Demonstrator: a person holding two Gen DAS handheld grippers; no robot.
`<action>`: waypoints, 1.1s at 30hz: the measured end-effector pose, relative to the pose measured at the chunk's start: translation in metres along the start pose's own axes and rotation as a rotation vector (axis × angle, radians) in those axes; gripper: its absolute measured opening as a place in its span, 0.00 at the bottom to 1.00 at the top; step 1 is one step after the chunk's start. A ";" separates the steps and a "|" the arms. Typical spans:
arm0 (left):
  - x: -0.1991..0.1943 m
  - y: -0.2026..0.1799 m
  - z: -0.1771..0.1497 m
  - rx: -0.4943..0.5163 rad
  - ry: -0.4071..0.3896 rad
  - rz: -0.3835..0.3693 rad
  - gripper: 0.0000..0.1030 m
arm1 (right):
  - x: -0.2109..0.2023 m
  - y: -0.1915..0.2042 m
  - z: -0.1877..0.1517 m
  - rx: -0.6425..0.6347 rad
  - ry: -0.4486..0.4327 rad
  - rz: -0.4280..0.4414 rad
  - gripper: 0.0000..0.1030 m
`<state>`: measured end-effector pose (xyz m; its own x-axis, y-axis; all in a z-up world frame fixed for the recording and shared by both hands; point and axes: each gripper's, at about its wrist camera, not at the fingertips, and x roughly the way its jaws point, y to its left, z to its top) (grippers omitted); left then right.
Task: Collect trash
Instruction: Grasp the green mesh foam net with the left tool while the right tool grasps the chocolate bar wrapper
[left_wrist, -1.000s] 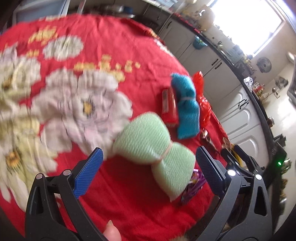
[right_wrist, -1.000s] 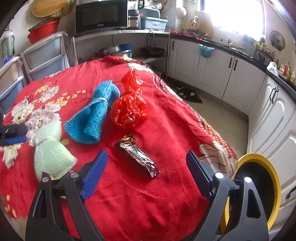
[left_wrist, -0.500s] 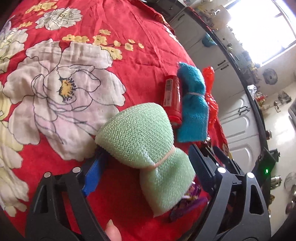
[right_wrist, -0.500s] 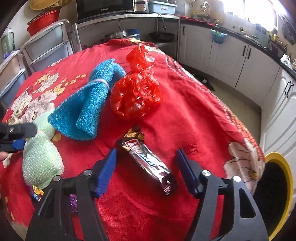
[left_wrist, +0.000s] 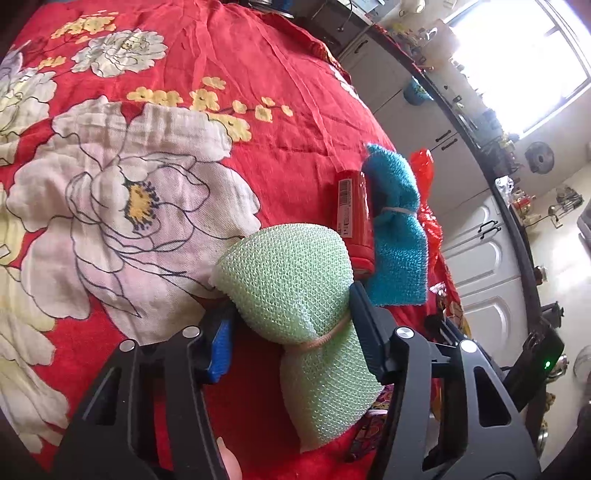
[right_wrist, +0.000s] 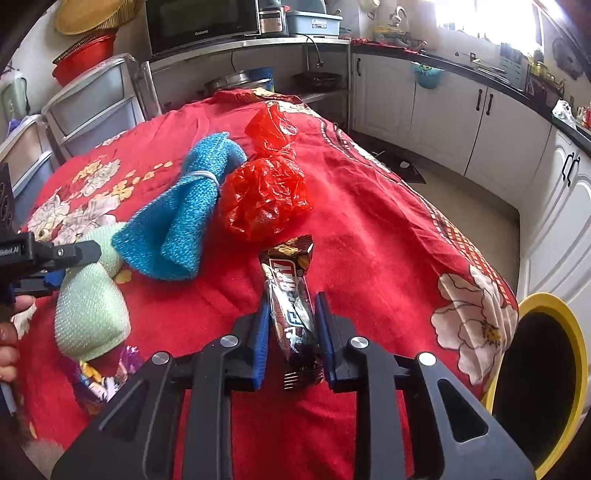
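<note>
My right gripper (right_wrist: 291, 336) is shut on a dark chocolate bar wrapper (right_wrist: 290, 295) lying on the red flowered cloth (right_wrist: 369, 229). My left gripper (left_wrist: 291, 332) is closed around the tied waist of a green mesh scrubber (left_wrist: 295, 291), which also shows in the right wrist view (right_wrist: 90, 306). A crumpled red plastic wrapper (right_wrist: 266, 192) lies beyond the bar. A red tube-shaped packet (left_wrist: 351, 218) lies beside a blue mesh scrubber (left_wrist: 395, 229). A purple foil wrapper (right_wrist: 99, 373) lies under the green scrubber's near end.
A yellow-rimmed black bin (right_wrist: 539, 380) stands at the table's right edge, below the cloth. White kitchen cabinets (right_wrist: 498, 133) run along the right. Drawer units (right_wrist: 92, 99) and a microwave (right_wrist: 203, 22) stand behind the table.
Both grippers moved forward and closed: the right onto the chocolate bar wrapper, the left onto the green scrubber's waist.
</note>
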<state>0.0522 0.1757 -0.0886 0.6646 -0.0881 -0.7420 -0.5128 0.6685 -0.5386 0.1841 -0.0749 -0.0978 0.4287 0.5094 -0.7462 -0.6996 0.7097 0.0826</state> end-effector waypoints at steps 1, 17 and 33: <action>-0.004 0.000 0.001 0.003 -0.010 -0.001 0.45 | -0.004 0.001 -0.001 0.001 -0.007 0.000 0.22; -0.087 -0.027 0.014 0.124 -0.280 0.038 0.45 | -0.060 0.001 -0.001 0.008 -0.120 0.031 0.21; -0.092 -0.114 0.003 0.339 -0.350 -0.038 0.45 | -0.117 -0.033 -0.007 0.079 -0.221 -0.034 0.21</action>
<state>0.0509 0.1097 0.0425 0.8521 0.0973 -0.5143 -0.3170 0.8777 -0.3592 0.1534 -0.1614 -0.0177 0.5719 0.5725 -0.5876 -0.6394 0.7598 0.1180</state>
